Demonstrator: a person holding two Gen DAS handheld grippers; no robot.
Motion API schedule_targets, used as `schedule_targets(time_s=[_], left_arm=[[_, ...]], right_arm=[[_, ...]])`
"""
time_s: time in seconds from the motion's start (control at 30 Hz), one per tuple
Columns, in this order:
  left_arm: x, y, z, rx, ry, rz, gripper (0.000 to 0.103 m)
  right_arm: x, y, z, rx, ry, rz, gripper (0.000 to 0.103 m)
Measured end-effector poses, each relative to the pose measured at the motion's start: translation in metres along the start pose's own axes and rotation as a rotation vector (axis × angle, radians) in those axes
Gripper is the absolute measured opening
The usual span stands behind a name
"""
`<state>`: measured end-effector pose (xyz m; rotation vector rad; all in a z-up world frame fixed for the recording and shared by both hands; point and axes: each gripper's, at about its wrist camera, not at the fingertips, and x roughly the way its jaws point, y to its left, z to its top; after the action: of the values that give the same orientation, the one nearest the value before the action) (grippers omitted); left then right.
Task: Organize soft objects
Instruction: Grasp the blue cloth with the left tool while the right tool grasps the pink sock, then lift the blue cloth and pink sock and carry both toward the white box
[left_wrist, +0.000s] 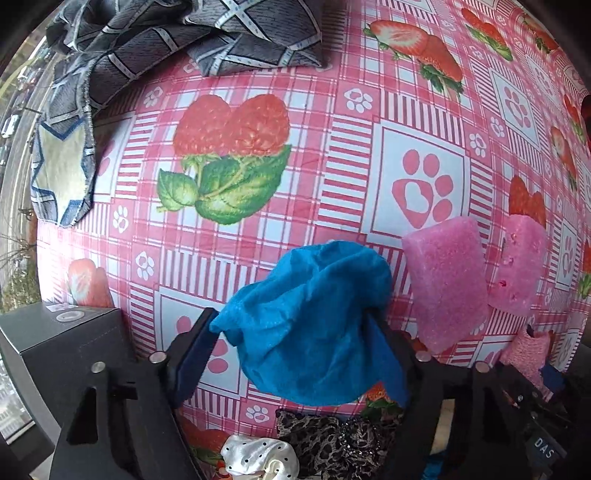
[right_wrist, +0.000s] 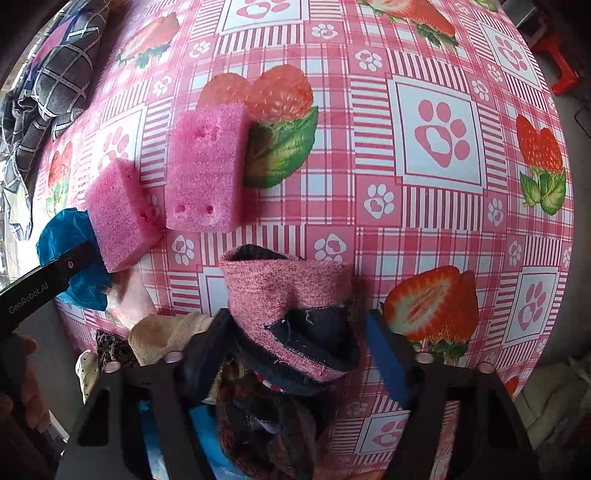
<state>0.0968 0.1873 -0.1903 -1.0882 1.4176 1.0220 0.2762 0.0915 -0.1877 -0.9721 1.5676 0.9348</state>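
My left gripper (left_wrist: 295, 325) is open, its jaws standing wide apart, with a blue cloth (left_wrist: 314, 321) bunched between them on the pink strawberry tablecloth (left_wrist: 295, 110). Two pink sponges (left_wrist: 447, 288) (left_wrist: 521, 266) lie just right of it. My right gripper (right_wrist: 295, 328) is open, with a pink and navy sock (right_wrist: 291, 306) lying between its fingers. In the right wrist view the two sponges (right_wrist: 207, 166) (right_wrist: 118, 218) lie ahead to the left, and the blue cloth (right_wrist: 70, 258) shows behind the left gripper's finger.
A grey checked cloth (left_wrist: 147, 48) lies crumpled at the table's far left corner. A heap of soft items, a leopard-print piece (left_wrist: 325, 439), a white dotted piece (left_wrist: 258, 458) and dark knitwear (right_wrist: 266, 424), lies at the near edge. A black box (left_wrist: 66, 339) stands at left.
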Motion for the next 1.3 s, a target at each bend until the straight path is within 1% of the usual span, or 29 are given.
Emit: schedule_targets(time_s=[0.03,0.07,0.1,0.13,0.17,0.23,0.4,0.57,0.8,0.83,0.93,0.97,1.03,1.2,1.3], left_arm=[[0.002,-0.001,0.000,0.003,0.018,-0.019,0.065],[0.007,0.002,-0.005,0.005,0.021,-0.027,0.058],[0.006,0.001,-0.005,0.012,0.018,-0.034,0.053],[0.005,-0.003,-0.007,0.024,0.014,-0.042,0.044],[0.003,-0.005,-0.008,0.034,0.008,-0.051,0.041],[-0.002,-0.008,-0.011,0.047,-0.012,-0.065,0.037],[-0.027,-0.019,-0.018,0.068,-0.081,-0.058,0.036],[-0.062,-0.030,-0.031,0.104,-0.151,-0.070,0.036],[-0.103,-0.064,-0.049,0.187,-0.195,-0.092,0.036],[-0.110,-0.067,-0.056,0.200,-0.200,-0.095,0.036],[-0.121,-0.083,-0.065,0.242,-0.209,-0.099,0.036],[-0.125,-0.089,-0.070,0.257,-0.209,-0.105,0.036],[-0.132,-0.102,-0.081,0.292,-0.211,-0.117,0.036],[-0.146,-0.134,-0.119,0.391,-0.226,-0.126,0.036],[-0.150,-0.152,-0.145,0.447,-0.214,-0.145,0.036]], right_arm=[[0.003,0.001,0.000,0.009,0.010,0.009,0.054],[0.002,-0.002,-0.001,0.015,0.013,0.023,0.050],[0.001,-0.003,-0.002,0.016,0.011,0.035,0.044],[-0.001,-0.003,-0.002,0.012,0.003,0.037,0.039],[-0.005,-0.005,-0.002,0.008,-0.006,0.037,0.038],[-0.012,-0.006,-0.005,0.006,-0.033,0.040,0.038],[-0.030,-0.022,-0.012,0.059,-0.075,0.085,0.038],[-0.049,-0.031,-0.023,0.075,-0.110,0.105,0.038],[-0.073,-0.057,-0.032,0.113,-0.129,0.125,0.038],[-0.076,-0.060,-0.034,0.116,-0.132,0.128,0.038],[-0.082,-0.075,-0.041,0.122,-0.131,0.129,0.038],[-0.093,-0.091,-0.050,0.126,-0.130,0.130,0.038],[-0.097,-0.096,-0.056,0.136,-0.137,0.140,0.038],[-0.106,-0.120,-0.085,0.168,-0.142,0.160,0.038],[-0.106,-0.133,-0.105,0.186,-0.125,0.158,0.038]])
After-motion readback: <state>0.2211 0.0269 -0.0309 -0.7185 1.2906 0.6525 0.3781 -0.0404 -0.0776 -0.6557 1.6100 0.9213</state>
